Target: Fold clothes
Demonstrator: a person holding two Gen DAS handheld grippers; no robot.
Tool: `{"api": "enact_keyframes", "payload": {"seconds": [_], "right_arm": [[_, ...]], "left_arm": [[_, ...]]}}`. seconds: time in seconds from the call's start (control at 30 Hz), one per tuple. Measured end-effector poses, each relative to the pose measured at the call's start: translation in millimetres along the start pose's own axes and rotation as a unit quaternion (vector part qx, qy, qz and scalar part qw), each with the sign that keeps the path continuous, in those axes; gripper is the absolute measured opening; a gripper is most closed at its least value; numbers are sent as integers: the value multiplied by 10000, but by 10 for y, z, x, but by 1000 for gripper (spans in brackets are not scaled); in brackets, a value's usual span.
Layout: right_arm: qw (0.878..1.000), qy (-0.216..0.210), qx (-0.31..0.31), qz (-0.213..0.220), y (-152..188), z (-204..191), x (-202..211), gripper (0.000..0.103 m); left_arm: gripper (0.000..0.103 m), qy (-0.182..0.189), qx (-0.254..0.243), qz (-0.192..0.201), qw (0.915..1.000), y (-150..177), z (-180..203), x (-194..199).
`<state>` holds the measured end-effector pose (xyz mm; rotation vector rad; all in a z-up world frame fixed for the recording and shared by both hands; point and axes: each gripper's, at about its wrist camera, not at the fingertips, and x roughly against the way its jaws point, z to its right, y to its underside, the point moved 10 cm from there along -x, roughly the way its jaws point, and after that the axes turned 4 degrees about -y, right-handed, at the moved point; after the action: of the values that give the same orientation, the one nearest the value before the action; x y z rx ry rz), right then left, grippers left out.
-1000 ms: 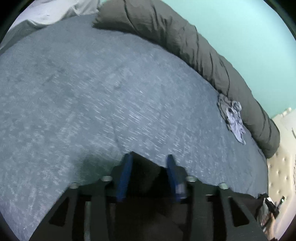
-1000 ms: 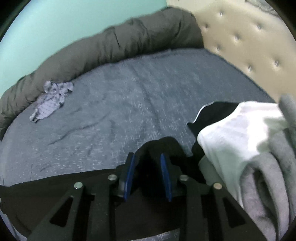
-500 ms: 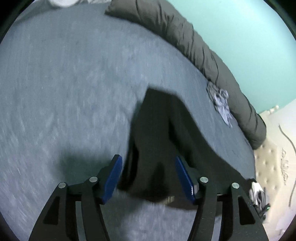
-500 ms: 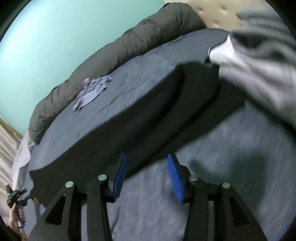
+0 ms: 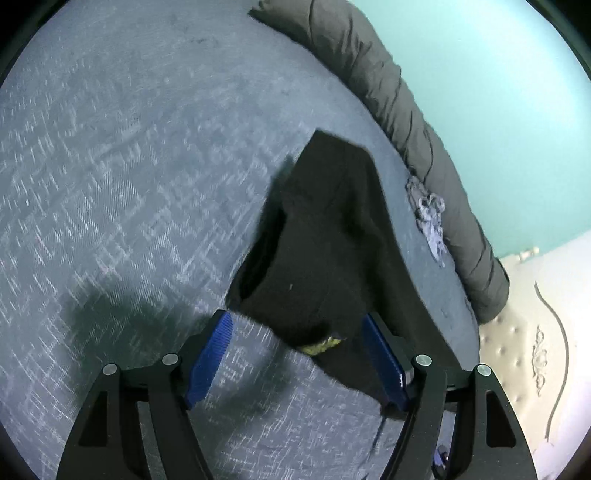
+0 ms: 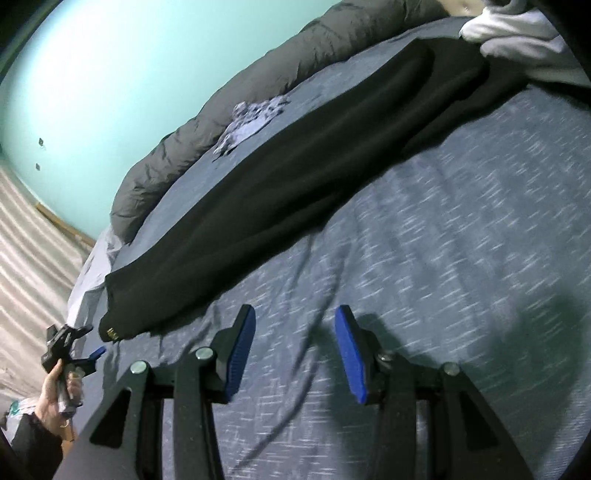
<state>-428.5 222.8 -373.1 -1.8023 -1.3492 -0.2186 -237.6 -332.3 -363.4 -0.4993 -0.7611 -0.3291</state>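
Black garment point(image 6: 295, 177) laid long across bed point(image 6: 461, 229), flat for folding; left gripper point(image 5: 299, 354), right gripper point(image 6: 295, 347) both agape, empty.

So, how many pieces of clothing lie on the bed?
3 visible: black garment stretched across the middle, small grey piece by the rolled duvet, white garment at the far end. More may be hidden.

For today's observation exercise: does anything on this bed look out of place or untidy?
Yes. A small pale patterned garment lies crumpled against the rolled grey duvet, apart from the black garment, which lies stretched across the bed.
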Motion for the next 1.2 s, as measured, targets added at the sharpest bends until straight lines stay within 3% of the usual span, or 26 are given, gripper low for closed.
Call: {"api": "enact_keyframes", "payload": {"seconds": [0.2,0.43,0.53,0.6,0.9,1.2], "right_arm": [[9998,-185,-18,-41,41,-33,-70,45],[9998,-169,76,-7,68,-26,-59,45],[9998,-157,120,-43,101,-33,-76,45],[9998,-154,122,-52,113,-34,-74,45],[9998,-170,70,-36,128,-36,-46,45],[9999,-143,50,-51,138,-34,-44,45]], "left_arm": [[76,-72,-44,-41,10000,34,-2,-301],[76,248,149,203,9994,-139,34,-432],[65,269,215,279,9990,-192,11,-433],[50,292,240,319,9988,-207,5,-428],[14,202,-67,486,9986,-327,144,-285],[13,191,-108,656,9976,-704,71,134]]}}
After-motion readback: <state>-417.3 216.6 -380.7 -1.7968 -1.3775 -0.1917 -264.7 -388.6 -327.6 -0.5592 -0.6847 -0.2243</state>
